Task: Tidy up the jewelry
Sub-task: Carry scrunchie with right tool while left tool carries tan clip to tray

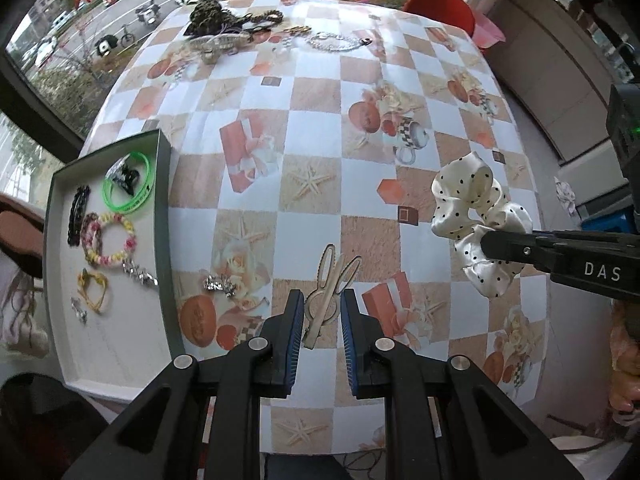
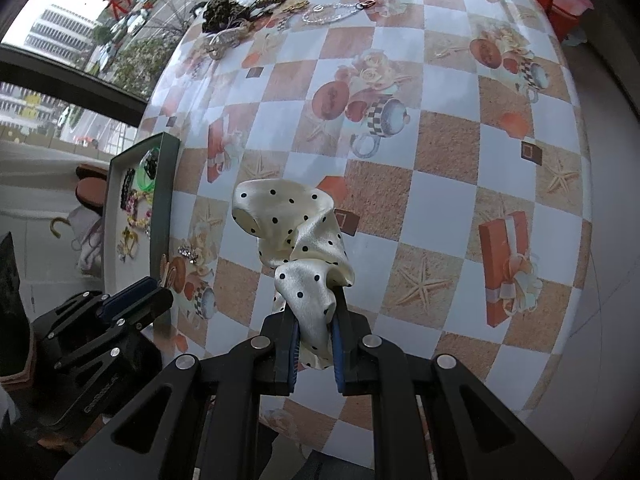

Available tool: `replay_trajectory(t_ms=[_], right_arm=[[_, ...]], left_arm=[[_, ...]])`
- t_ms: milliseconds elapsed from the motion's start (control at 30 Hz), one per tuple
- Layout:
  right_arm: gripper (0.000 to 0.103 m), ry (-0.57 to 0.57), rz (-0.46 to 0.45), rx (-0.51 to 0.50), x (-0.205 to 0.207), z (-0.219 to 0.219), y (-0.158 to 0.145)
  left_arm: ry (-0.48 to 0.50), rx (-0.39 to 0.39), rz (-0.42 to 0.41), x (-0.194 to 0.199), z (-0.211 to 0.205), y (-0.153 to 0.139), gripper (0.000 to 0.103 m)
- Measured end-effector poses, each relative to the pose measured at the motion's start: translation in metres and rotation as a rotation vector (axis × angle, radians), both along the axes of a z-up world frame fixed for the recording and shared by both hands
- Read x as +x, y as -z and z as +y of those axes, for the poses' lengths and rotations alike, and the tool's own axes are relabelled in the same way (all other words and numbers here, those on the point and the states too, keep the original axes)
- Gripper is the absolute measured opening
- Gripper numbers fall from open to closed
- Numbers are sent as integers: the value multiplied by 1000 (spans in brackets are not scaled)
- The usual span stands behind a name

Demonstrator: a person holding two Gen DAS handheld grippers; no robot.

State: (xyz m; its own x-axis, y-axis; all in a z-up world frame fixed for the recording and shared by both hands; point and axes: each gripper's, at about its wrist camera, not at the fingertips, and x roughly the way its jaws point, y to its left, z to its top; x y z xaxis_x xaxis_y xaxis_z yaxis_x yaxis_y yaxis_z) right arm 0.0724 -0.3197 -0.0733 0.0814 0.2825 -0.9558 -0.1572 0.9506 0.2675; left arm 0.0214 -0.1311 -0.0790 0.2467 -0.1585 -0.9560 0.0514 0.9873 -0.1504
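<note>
My left gripper is shut on a beige metal hair clip, which sticks out past the fingertips above the checkered tablecloth. In the right wrist view the left gripper is low at the left, with the clip's tip showing. My right gripper is shut on a cream satin scrunchie with black dots, held above the table. From the left wrist view the scrunchie hangs at the right in the right gripper. A dark-rimmed tray at the left holds a green bangle, bracelets and clips.
A silver rhinestone piece lies on the cloth just right of the tray. A pile of chains and hair bands and a silver chain sit at the far edge. A red chair stands behind the table, and a window runs along the left.
</note>
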Motion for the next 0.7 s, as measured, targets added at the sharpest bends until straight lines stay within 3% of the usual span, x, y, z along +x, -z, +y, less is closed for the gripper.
replay_trajectory(t_ms=[333,700], right_arm=[[14,93,-11,-11,-14,39,2],[14,82,-40,-36,-29,99,-3]], left_arm=[[83,-21,-26,1,41,-2,23],[52,-41,-43,-20,103,3,23]])
